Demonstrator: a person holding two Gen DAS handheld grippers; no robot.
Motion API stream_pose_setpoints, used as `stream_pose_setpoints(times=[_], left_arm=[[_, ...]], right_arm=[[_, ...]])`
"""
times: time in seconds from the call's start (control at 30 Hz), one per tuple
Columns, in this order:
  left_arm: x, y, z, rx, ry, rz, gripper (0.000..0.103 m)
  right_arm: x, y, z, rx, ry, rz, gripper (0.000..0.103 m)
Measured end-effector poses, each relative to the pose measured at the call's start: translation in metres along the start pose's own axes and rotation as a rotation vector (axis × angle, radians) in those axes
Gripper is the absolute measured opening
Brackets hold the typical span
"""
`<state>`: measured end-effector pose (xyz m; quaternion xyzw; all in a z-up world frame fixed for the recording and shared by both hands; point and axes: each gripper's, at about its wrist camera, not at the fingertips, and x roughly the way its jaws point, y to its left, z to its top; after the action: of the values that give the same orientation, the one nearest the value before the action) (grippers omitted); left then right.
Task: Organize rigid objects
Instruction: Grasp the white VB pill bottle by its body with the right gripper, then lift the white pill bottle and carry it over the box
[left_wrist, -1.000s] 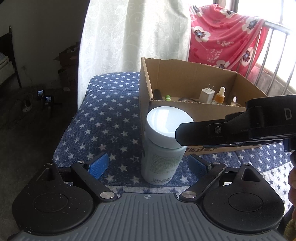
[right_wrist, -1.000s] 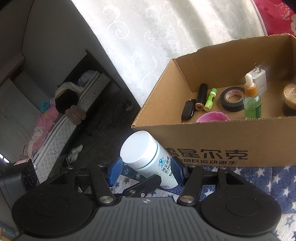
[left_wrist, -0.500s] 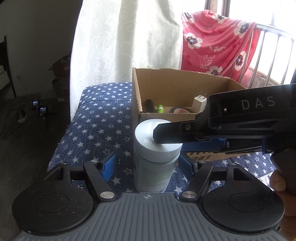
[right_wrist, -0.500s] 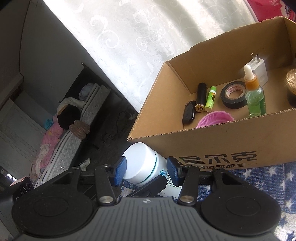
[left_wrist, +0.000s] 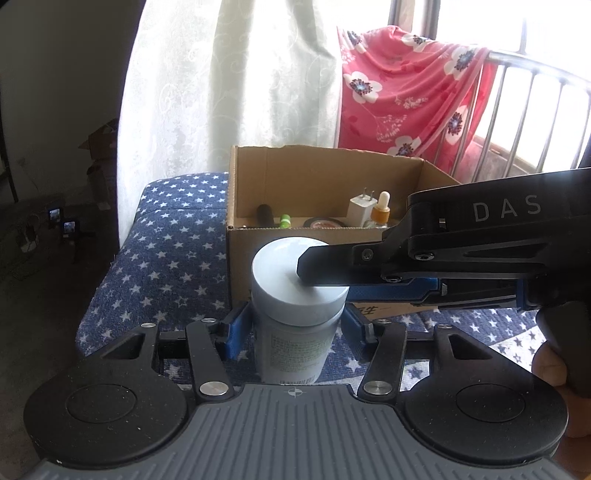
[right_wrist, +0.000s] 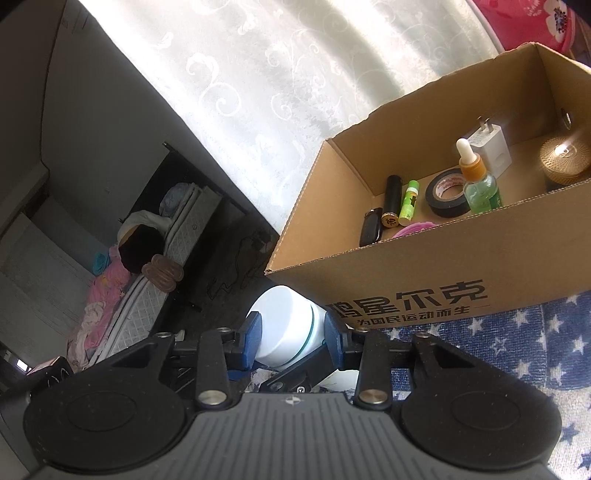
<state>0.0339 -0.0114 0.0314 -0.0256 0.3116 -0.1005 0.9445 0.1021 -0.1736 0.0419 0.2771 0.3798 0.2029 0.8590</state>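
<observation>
Two grippers closing on one white round-capped plastic bottle just before the open cardboard box, left gripper around its body, right gripper around its cap, pad contact unclear.

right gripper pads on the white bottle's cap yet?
Touching. Right wrist view: both blue pads of the closing right gripper meet the white bottle cap's sides.

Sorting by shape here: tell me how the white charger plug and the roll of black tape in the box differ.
The charger plug is white and blocky; the tape roll is black and ring-shaped with an open core. The plug stands near the back wall, prongs up; the tape lies nearly flat, nearer the front. Both sit inside the cardboard box, beside the dropper bottle.
</observation>
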Motion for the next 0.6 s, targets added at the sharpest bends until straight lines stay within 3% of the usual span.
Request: stream_pose_setpoints(times=[0.3, 0.6], left_arm=[[0.007, -0.032, -0.012, 0.052, 0.023, -0.043, 0.053], [0.009, -0.038, -0.018, 0.098, -0.004, -0.03, 0.054]], right_arm=[[-0.025, -0.013, -0.008, 0.011, -0.012, -0.089, 0.042], [-0.024, -0.02, -0.006, 0.024, -0.031, -0.094, 0.042]])
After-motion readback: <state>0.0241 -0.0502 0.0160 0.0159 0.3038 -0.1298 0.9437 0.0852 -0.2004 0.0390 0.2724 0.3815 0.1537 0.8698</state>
